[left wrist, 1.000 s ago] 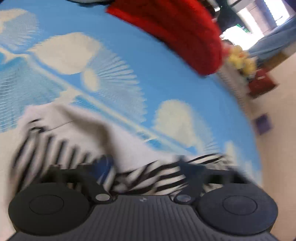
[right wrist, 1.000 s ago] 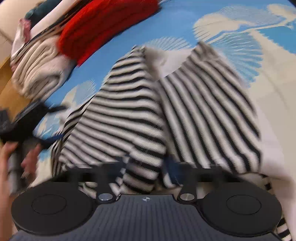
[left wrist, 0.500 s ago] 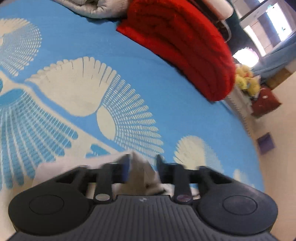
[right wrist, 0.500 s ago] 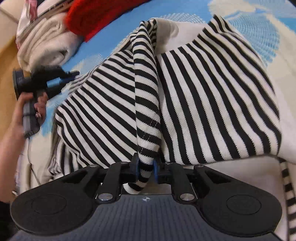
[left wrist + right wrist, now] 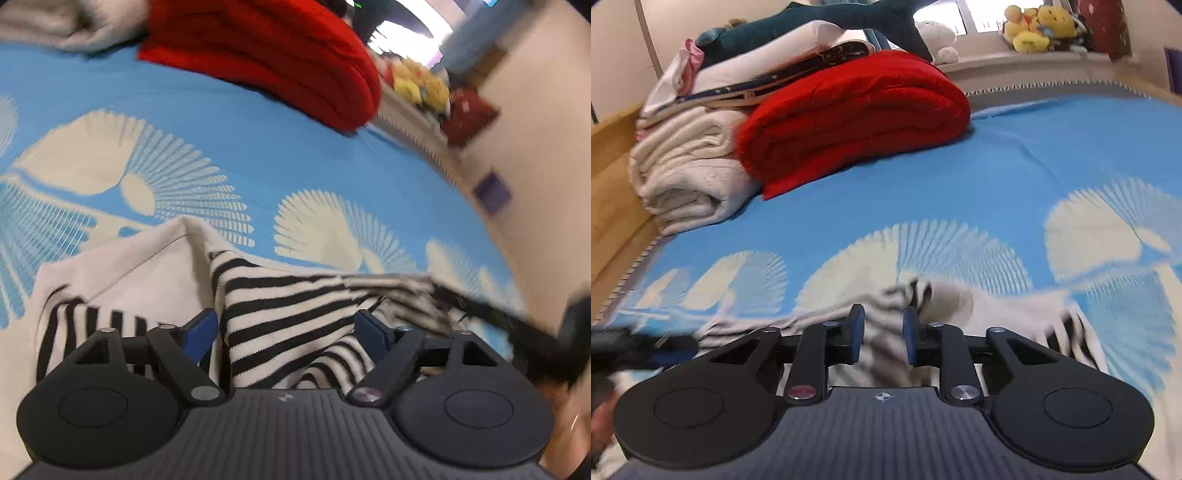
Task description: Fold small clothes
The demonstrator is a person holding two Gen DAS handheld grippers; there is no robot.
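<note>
While the left gripper [image 5: 286, 330] is letting go, its jaws are opening wide around a ridge of the striped garment [image 5: 280, 314] that they were pinching a moment ago; the cloth is lying between them, apparently unpressed. That release suggests one fold has been laid down and the next edge is being sought. The right gripper [image 5: 882, 338] is swinging away from its earlier view over the spread stripes and is now looking toward the red blanket [image 5: 849, 114]. Its jaws are closing, narrowly apart, with blurred striped fabric between them; whether they are gripping it I cannot tell. Both grippers are pointing downward. The garment is lying crumpled on the blue bedspread [image 5: 258, 147], on the near side of the red blanket.
</note>
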